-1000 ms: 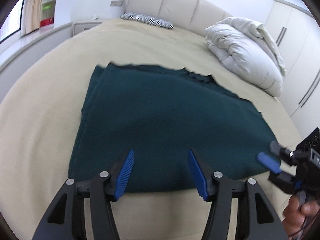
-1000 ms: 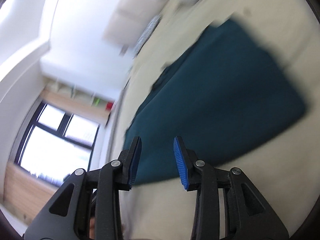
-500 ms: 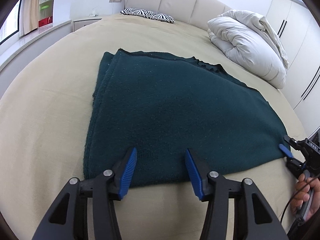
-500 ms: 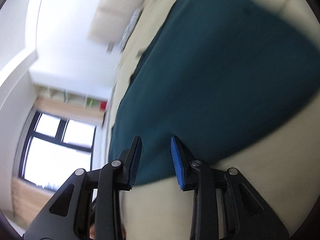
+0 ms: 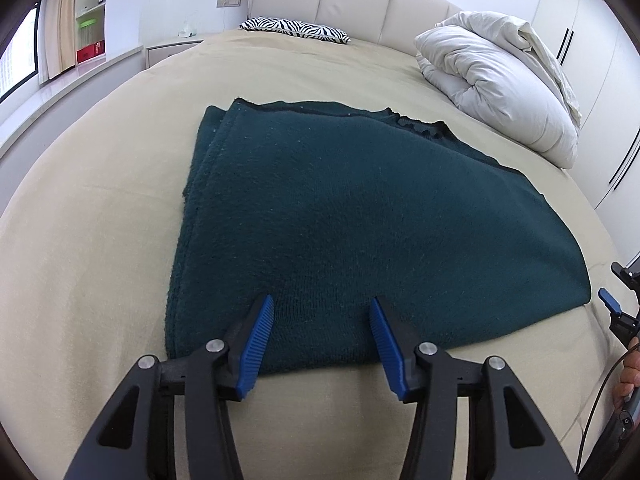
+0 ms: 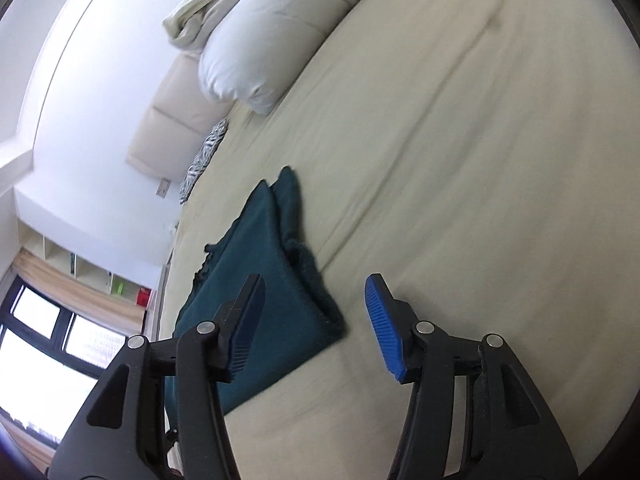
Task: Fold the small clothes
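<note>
The right claw [image 6: 316,320] has swung over to the corner of the green cloth [image 6: 256,292]; a moment ago it looked across the whole cloth. Its jaws are opening, nothing pinched yet. The left claw [image 5: 322,336] stays spread over the near edge. The cloth lies folded on the bed [image 5: 100,200]. Another fold looks next.

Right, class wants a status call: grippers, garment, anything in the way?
Left gripper open over dark green garment's near edge. Right gripper opening, empty, at its corner. Garment flat on bed. Nothing blocking.
</note>
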{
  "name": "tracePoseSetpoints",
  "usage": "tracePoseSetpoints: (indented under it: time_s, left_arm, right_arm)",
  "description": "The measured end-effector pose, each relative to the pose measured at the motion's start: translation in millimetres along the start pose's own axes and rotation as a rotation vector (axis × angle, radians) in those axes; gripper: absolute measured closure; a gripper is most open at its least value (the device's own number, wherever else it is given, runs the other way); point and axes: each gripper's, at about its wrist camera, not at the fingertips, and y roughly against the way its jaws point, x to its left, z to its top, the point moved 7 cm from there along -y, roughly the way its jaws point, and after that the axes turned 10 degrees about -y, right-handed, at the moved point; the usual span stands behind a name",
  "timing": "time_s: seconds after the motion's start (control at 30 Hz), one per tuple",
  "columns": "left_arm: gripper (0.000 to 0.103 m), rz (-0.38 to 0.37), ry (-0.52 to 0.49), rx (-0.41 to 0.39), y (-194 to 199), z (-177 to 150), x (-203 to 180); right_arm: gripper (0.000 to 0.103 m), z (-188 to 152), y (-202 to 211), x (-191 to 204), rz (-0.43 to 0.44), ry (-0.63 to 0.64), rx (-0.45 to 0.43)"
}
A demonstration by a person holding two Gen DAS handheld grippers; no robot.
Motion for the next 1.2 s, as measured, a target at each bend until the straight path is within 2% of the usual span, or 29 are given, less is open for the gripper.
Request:
tracePoseSetpoints:
  time_s: [0.07, 0.33, 0.4, 0.47, 0.53, 0.63, 0.73, 0.8, 0.9, 1.03, 1.2]
  left_arm:
    - [0.05, 0.002, -0.002, 0.0, -0.3, 0.1, -0.1]
    - [0.049, 0.01, -0.007, 0.008, 0.8, 2.1, -1.4]
    - [0.049, 0.014, 0.004, 0.012, 6.0, 6.9, -3.1]
    - [0.049, 0.007, 0.018, -0.003, 12.5, 15.1, -7.0]
    - [0.046, 0.002, 0.01, -0.022, 15.8, 25.5, -13.4]
    - [0.045, -0.011, -0.013, -0.028, 9.5, 43.3, -23.7]
    - [0.045, -0.003, -0.038, -0.031, -4.9, 59.4, -31.2]
    - [0.045, -0.003, -0.038, -0.008, -18.8, 64.4, -32.8]
    - [0.045, 0.012, -0.043, 0.02, -36.8, 64.2, -31.9]
    - [0.044, 0.017, -0.054, 0.007, -43.8, 60.0, -30.8]
    - [0.044, 0.014, -0.06, -0.005, -46.8, 56.3, -30.6]
  right_arm:
    - [0.051, 4.3, 28.2, -1.2, 0.014, 0.014, 0.026]
    - [0.051, 2.7, -4.2, 18.7, -0.013, 0.056, 0.084]
    - [0.048, 9.1, -10.8, 23.2, -0.023, 0.075, 0.095]
    - [0.038, 12.8, -13.8, 25.8, -0.037, 0.091, 0.098]
    - [0.034, 14.6, -16.1, 29.2, -0.05, 0.113, 0.101]
    - [0.034, 16.7, -24.7, 33.4, -0.049, 0.136, 0.127]
    - [0.034, 13.6, -42.0, 33.7, -0.037, 0.124, 0.198]
    - [0.034, 14.0, -51.9, 30.3, -0.053, 0.103, 0.224]
    - [0.033, 15.7, -62.5, 30.9, -0.048, 0.081, 0.249]
    - [0.037, 13.5, -67.4, 41.7, -0.007, 0.07, 0.291]
    - [0.038, 5.9, -82.6, 51.1, -0.1, 0.117, 0.332]
